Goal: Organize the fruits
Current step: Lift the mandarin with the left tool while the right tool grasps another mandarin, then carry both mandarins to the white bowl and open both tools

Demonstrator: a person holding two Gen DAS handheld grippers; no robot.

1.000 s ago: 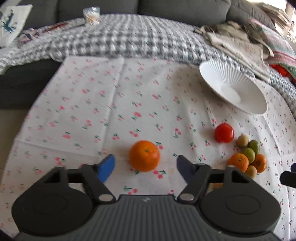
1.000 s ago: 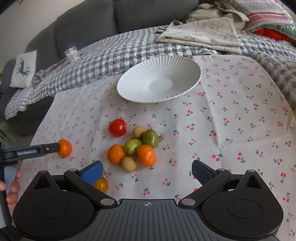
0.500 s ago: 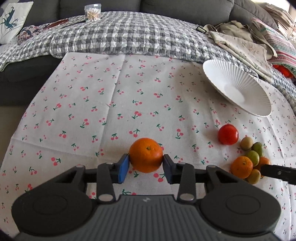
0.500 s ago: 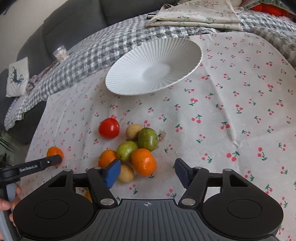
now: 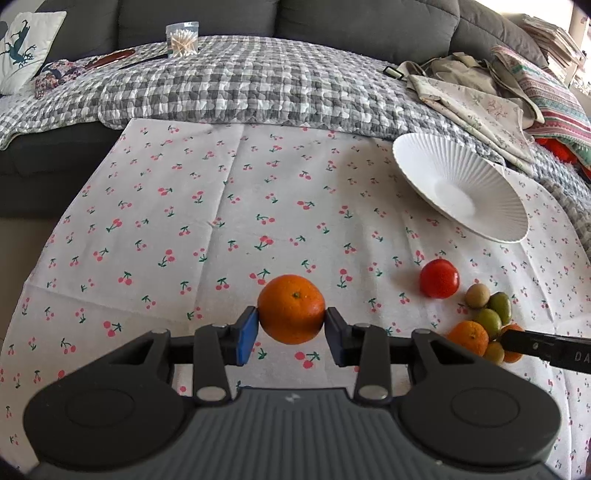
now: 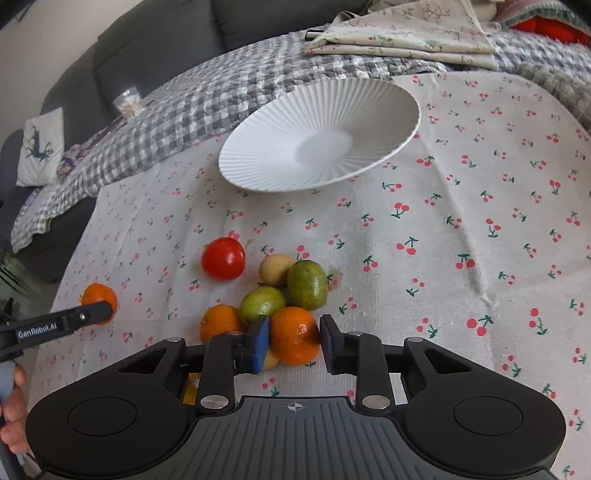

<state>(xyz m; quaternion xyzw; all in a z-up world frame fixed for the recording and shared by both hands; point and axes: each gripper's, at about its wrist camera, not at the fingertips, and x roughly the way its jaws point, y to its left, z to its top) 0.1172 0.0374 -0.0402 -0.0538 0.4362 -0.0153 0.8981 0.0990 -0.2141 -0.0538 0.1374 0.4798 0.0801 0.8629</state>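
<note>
My left gripper [image 5: 291,332] is shut on an orange [image 5: 291,314] and holds it just above the cherry-print cloth; it also shows at the left of the right wrist view [image 6: 99,298]. My right gripper [image 6: 294,344] is shut on another orange [image 6: 294,334] at the front of a fruit pile: a third orange [image 6: 219,322], two green fruits [image 6: 306,283], a tan fruit [image 6: 273,268] and a red tomato [image 6: 223,257]. A white ribbed plate [image 6: 321,136] lies empty beyond the pile. The pile shows at the right of the left wrist view [image 5: 480,321].
A grey checked quilt [image 5: 240,85] borders the cloth at the back, with folded fabrics [image 5: 480,96] at its right and a jar of cotton swabs [image 5: 181,38] at its left. A dark sofa [image 5: 332,18] stands behind. The cloth's left edge drops off.
My left gripper closed on the lone orange and raised it slightly. My right gripper moved down to the pile and closed on the front orange.
</note>
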